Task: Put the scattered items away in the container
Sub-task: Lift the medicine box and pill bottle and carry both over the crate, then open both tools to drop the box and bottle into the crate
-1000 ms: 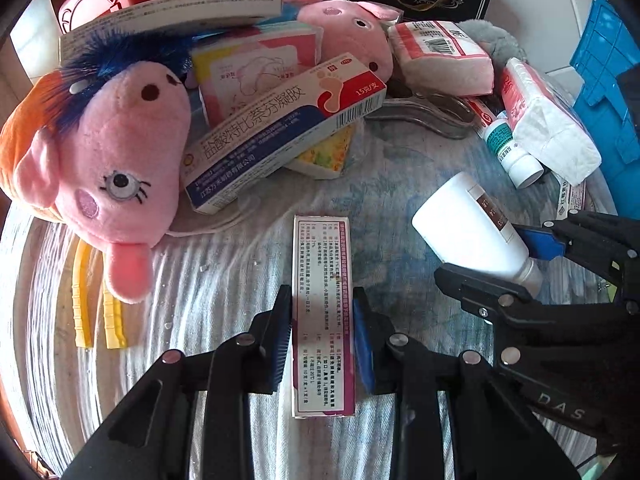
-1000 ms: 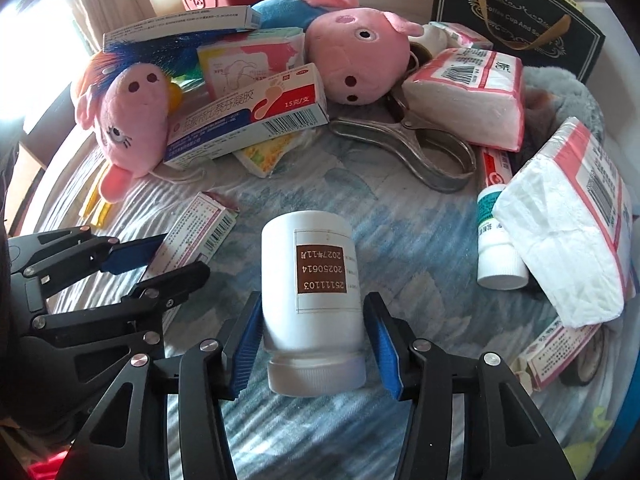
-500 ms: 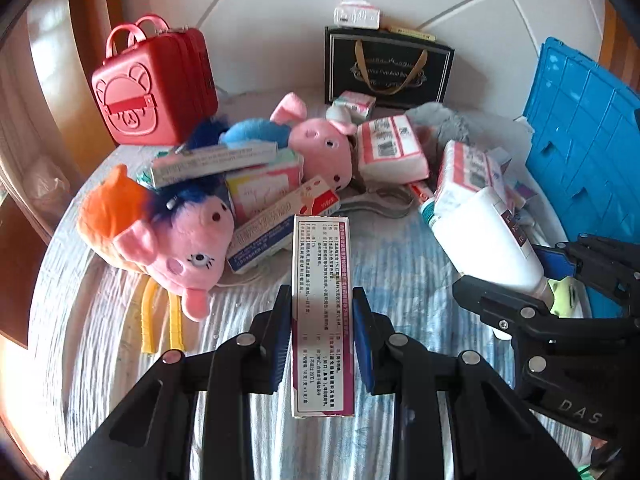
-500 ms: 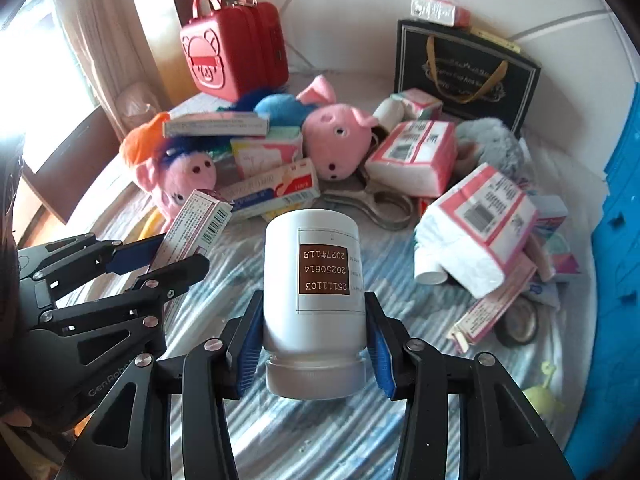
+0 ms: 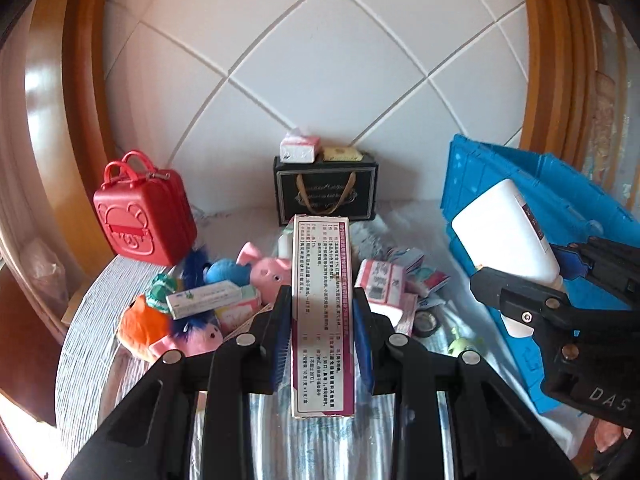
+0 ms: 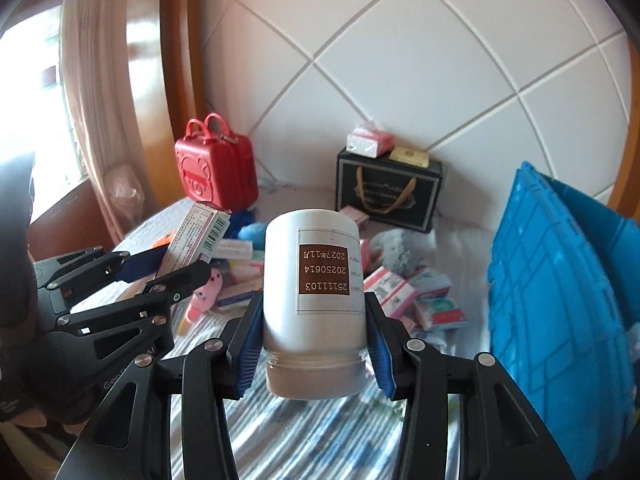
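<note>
Both lifted: box (image 5: 322, 316) and bottle (image 6: 316, 300) hide clutter.

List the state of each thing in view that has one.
Left gripper: shut on the long pink-edged medicine box, lifted.
Right gripper: shut on the white plastic bottle, cap toward the camera, lifted.
Blue plastic crate: tilted.
Red toy suitcase: upright, closed.

The white bottle (image 6: 314, 300) carries a brown label printed upside down reading 25111103, 20250614 and 2027年11月; the right gripper (image 5: 556, 280) body shows the letters DAS; the medicine box (image 5: 322, 316) bears dense Chinese print too small to read.
</note>
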`<state>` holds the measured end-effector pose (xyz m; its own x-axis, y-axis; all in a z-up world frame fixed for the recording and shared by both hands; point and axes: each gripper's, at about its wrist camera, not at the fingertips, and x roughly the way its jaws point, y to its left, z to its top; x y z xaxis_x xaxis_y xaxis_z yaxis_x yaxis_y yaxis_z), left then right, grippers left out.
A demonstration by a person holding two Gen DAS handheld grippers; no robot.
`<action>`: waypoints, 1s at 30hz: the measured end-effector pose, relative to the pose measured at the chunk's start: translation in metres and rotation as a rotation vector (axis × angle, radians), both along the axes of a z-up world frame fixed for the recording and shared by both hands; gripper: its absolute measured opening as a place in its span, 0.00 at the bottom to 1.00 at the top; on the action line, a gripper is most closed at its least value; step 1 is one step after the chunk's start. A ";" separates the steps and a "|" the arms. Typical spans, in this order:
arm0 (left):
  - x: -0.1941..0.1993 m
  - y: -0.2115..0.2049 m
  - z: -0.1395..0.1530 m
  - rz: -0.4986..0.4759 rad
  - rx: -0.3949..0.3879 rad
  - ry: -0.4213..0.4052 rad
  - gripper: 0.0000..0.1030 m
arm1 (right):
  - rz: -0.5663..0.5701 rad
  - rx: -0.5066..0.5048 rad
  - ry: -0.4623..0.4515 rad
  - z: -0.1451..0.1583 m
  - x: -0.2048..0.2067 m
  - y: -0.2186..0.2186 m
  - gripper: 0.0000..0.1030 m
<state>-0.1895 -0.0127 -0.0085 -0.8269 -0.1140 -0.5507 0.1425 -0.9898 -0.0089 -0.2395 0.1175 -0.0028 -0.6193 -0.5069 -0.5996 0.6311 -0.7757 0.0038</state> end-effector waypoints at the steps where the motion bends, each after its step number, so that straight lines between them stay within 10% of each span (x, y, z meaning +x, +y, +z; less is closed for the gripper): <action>1: 0.004 0.006 0.009 -0.025 0.000 0.023 0.27 | -0.025 -0.002 0.021 0.012 0.005 0.007 0.44; 12: -0.018 0.138 0.095 -0.332 -0.014 0.092 0.27 | -0.322 0.036 0.174 0.110 0.034 0.138 0.44; 22: -0.100 0.321 0.128 -0.504 0.125 -0.120 0.27 | -0.471 0.172 0.180 0.145 -0.016 0.316 0.44; 30: -0.203 0.415 0.077 -0.398 0.117 -0.387 0.27 | -0.407 0.219 -0.060 0.099 -0.127 0.430 0.44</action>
